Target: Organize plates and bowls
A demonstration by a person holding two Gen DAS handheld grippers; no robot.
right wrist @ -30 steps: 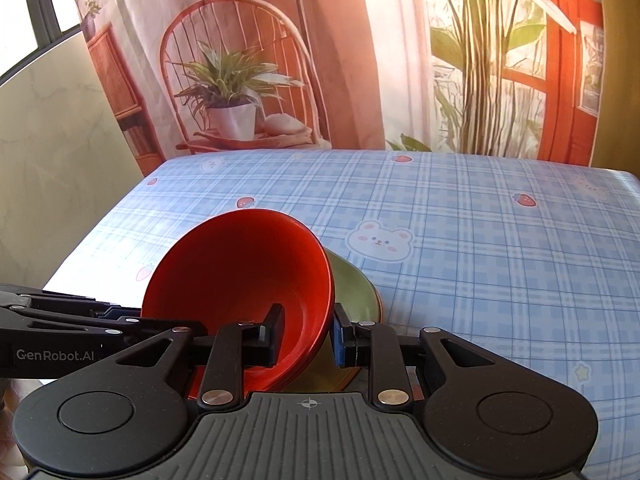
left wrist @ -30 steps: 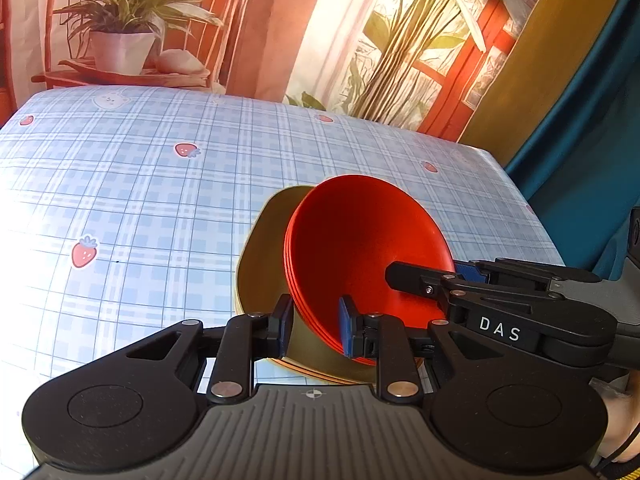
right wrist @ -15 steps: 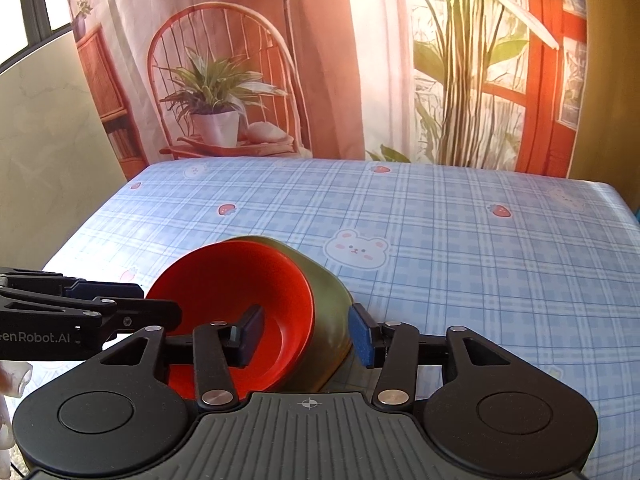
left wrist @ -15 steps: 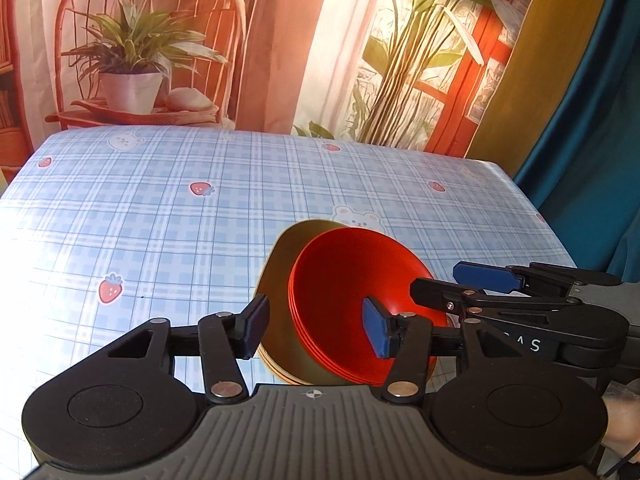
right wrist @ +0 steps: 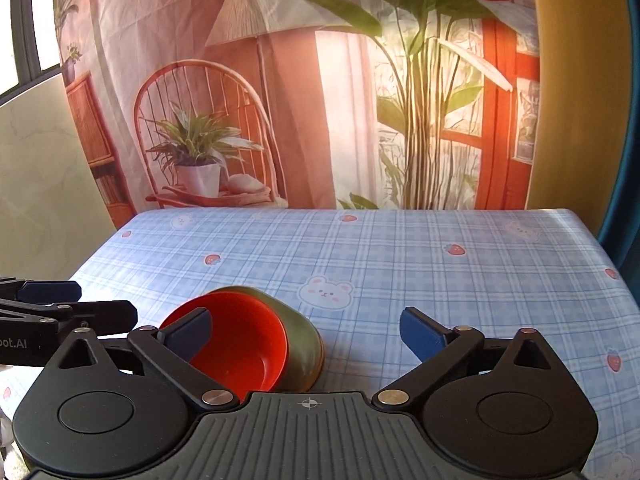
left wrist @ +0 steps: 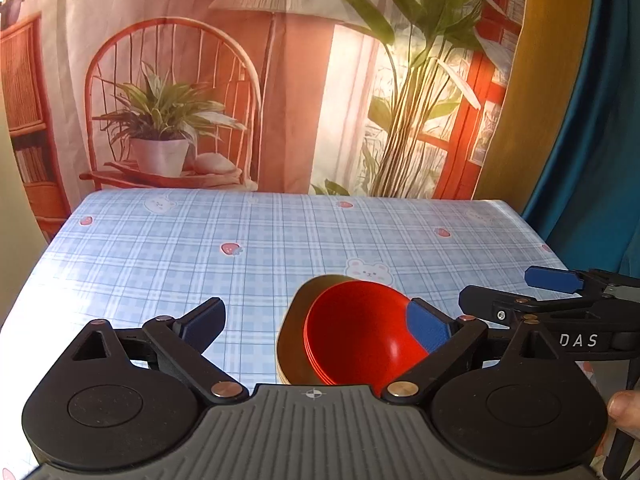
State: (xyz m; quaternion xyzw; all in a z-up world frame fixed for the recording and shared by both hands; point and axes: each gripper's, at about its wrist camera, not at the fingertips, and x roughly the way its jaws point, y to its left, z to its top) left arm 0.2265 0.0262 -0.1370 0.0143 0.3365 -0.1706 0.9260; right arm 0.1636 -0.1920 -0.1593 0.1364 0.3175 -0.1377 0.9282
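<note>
A red bowl (left wrist: 356,336) sits nested in an olive-green bowl (left wrist: 292,328) near the front edge of the table. Thin red rims under the red bowl suggest more red pieces stacked there. My left gripper (left wrist: 316,326) is open and empty, held above and behind the stack. My right gripper (right wrist: 304,330) is open and empty too, with the red bowl (right wrist: 244,340) and the green bowl (right wrist: 304,344) below its left finger. Each gripper shows at the side of the other's view.
The table wears a blue plaid cloth (right wrist: 400,264) with bears and strawberries. A printed backdrop with a chair and plants (left wrist: 168,120) hangs behind the far edge. A blue curtain (left wrist: 592,160) hangs at the right.
Both grippers have opened, let go of the bowl rims and pulled back and up. The stacked bowls now rest on the table.
</note>
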